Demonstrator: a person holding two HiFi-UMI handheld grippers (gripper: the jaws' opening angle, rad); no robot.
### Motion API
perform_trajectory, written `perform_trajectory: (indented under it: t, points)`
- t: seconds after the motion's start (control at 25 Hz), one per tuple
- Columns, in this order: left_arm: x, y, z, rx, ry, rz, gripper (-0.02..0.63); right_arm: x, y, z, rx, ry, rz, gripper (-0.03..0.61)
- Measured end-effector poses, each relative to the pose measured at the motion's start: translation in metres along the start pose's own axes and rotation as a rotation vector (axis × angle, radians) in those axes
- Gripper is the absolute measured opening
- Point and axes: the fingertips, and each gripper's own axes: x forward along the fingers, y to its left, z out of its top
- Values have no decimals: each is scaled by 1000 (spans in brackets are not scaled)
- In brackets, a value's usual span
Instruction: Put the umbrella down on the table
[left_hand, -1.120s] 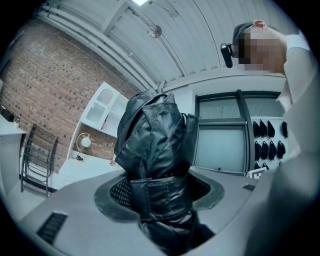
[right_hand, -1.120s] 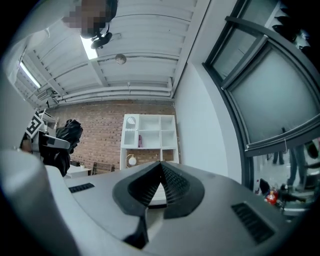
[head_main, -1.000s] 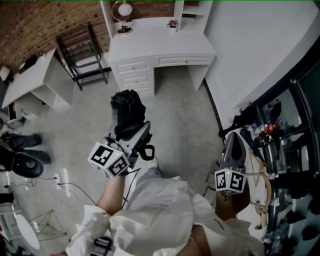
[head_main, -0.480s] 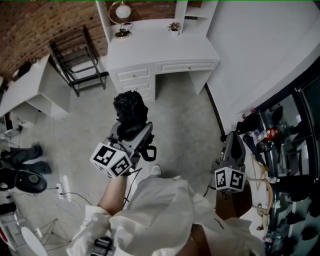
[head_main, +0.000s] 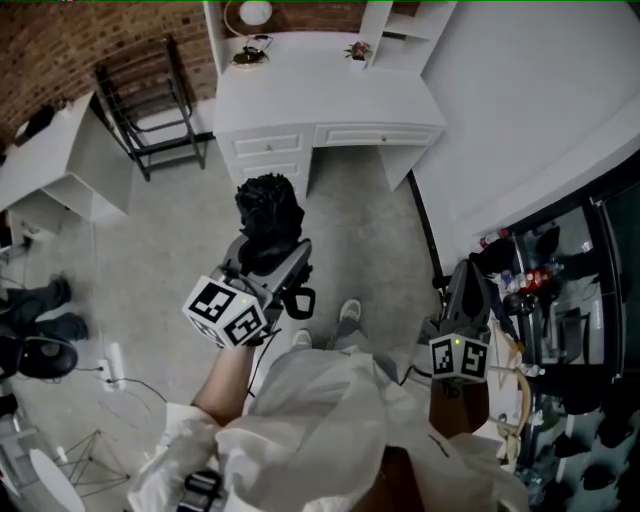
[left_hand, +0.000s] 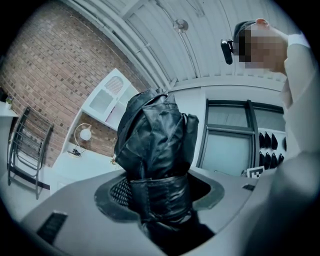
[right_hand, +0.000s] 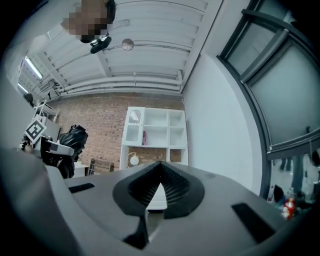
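Note:
A folded black umbrella (head_main: 268, 215) stands between the jaws of my left gripper (head_main: 270, 262), which is shut on its strapped lower part, over the grey floor. In the left gripper view the umbrella (left_hand: 155, 145) fills the middle, clamped by the left gripper (left_hand: 156, 200). The white table (head_main: 320, 85) with drawers stands farther ahead, apart from the umbrella. My right gripper (head_main: 468, 290) hangs at the right by the curved wall, shut and empty. In the right gripper view its jaws (right_hand: 159, 182) meet, and the umbrella (right_hand: 74, 140) shows at the far left.
A round lamp (head_main: 252, 18) and a small flower pot (head_main: 358, 50) stand on the table's back part. A black metal rack (head_main: 150, 100) and a smaller white table (head_main: 60, 160) are at the left. Shelves with bottles (head_main: 540, 290) line the right. Cables (head_main: 110, 365) lie on the floor.
Both grippers have moved forward toward the white table, the umbrella still in the left one. The person's shoes have come into view below the left gripper.

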Motion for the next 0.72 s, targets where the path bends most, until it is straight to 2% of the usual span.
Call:
perform_trajectory:
  t: [0.36, 0.72]
  points:
    - [50, 25, 7, 20, 7, 26, 281, 67, -13, -17, 35, -2, 47, 20]
    - [156, 46, 22, 67, 14, 48, 281, 161, -70, -29, 66, -25, 72, 20]
